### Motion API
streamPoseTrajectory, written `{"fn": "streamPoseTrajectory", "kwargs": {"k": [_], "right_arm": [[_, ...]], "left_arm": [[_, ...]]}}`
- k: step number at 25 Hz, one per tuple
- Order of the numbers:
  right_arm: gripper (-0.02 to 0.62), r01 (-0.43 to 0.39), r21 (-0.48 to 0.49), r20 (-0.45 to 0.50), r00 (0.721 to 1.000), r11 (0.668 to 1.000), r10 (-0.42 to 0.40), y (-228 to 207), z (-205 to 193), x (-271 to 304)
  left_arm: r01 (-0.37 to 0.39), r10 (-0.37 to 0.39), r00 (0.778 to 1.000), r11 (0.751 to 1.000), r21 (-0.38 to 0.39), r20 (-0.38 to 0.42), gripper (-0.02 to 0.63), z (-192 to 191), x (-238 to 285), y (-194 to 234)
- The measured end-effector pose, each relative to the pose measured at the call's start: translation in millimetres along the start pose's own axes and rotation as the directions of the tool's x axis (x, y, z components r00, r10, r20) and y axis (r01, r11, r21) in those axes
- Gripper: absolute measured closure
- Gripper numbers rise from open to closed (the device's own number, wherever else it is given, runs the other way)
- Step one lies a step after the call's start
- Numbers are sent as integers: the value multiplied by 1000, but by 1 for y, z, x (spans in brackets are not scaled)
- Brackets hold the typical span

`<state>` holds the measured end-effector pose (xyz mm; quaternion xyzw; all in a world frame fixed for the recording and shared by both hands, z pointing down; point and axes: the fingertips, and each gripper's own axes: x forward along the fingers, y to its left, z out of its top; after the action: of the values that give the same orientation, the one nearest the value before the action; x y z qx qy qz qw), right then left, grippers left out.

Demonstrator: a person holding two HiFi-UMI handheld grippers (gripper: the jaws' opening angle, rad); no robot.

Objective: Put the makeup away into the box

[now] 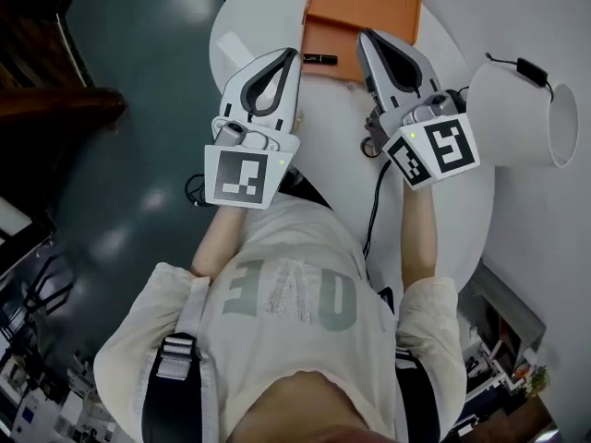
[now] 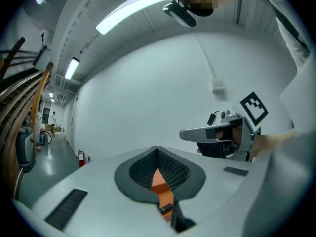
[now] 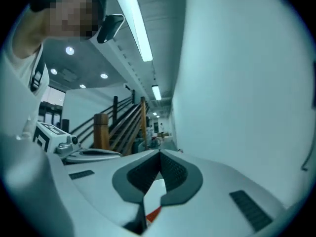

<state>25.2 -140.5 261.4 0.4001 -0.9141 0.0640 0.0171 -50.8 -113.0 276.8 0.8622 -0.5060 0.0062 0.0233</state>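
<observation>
Dark, glossy floor [image 1: 138, 81] surrounds a round white counter [image 1: 254, 21], and the gripper views give us a plain white wall [image 2: 148, 98], ceiling strip lights [image 2: 133, 6] and a wooden staircase [image 3: 118, 125] (a red fire extinguisher [image 2: 80, 157] stands at the wall's foot). At the counter's far side sits the orange box [image 1: 369, 3], and the black makeup tube [image 1: 319, 59] lies across its near left edge; we cannot tell whether it rests in the box or on top of it. We hold both grippers level above the counter. The left gripper [image 1: 293, 56] has its fingers [image 2: 133, 174] pressed together at the tips with nothing between them. In the head view that tip comes just beside the tube's left end, and through the gap behind the tips we glimpse the tube and a strip of orange below. The right gripper [image 1: 364, 35] has its fingers [image 3: 185, 174] closed tip to tip, also empty, and it covers part of the box's near right side. A white lampshade [image 1: 517, 113] shows by the counter's right edge, and a black cable [image 1: 374, 201] runs from beneath the right gripper toward us.
</observation>
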Motion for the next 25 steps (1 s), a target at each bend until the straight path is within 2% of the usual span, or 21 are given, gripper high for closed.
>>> {"fn": "streamPoseTrajectory", "kwargs": {"k": [2, 4, 9, 12, 15, 17, 20, 21, 22, 23, 25], "right_arm": [[591, 120, -38, 57, 991, 992, -118, -3, 14, -29], [591, 209, -29, 105, 973, 978, -205, -3, 23, -55], [591, 362, -33, 152, 923, 932, -353, 0, 30, -93], [591, 390, -40, 154, 912, 920, -380, 1, 31, -101], [591, 406, -62, 145, 908, 912, -394, -1, 29, -101], [591, 419, -80, 127, 904, 904, -408, -4, 25, -100], [584, 390, -51, 41, 921, 919, -388, -4, 4, -94], [491, 370, -15, 3, 929, 929, -370, -3, -8, -91], [372, 361, 25, -30, 932, 932, -361, -3, -22, -90], [336, 370, 56, -64, 928, 927, -367, -5, -39, -91], [330, 428, 78, -157, 897, 901, -413, -14, -81, -100]], "left_arm": [[20, -20, 999, 1000, 21, 26, 600, 12, 0, -9], [38, -39, 998, 999, 32, 52, 600, 21, 0, -18], [72, -78, 992, 995, 65, 97, 600, 44, 1, -36], [89, -97, 990, 993, 79, 106, 600, 53, 3, -46], [106, -113, 991, 990, 98, 71, 600, 32, 1, -47], [106, -114, 989, 991, 87, 93, 600, 41, 4, -49], [114, -121, 988, 991, 74, 92, 600, 50, 7, -52], [117, -123, 988, 990, 72, 88, 600, 49, 7, -51], [119, -125, 988, 990, 71, 86, 600, 49, 7, -51], [122, -128, 988, 990, 71, 86, 600, 49, 7, -51], [131, -136, 987, 989, 65, 83, 600, 46, 7, -52]]}}
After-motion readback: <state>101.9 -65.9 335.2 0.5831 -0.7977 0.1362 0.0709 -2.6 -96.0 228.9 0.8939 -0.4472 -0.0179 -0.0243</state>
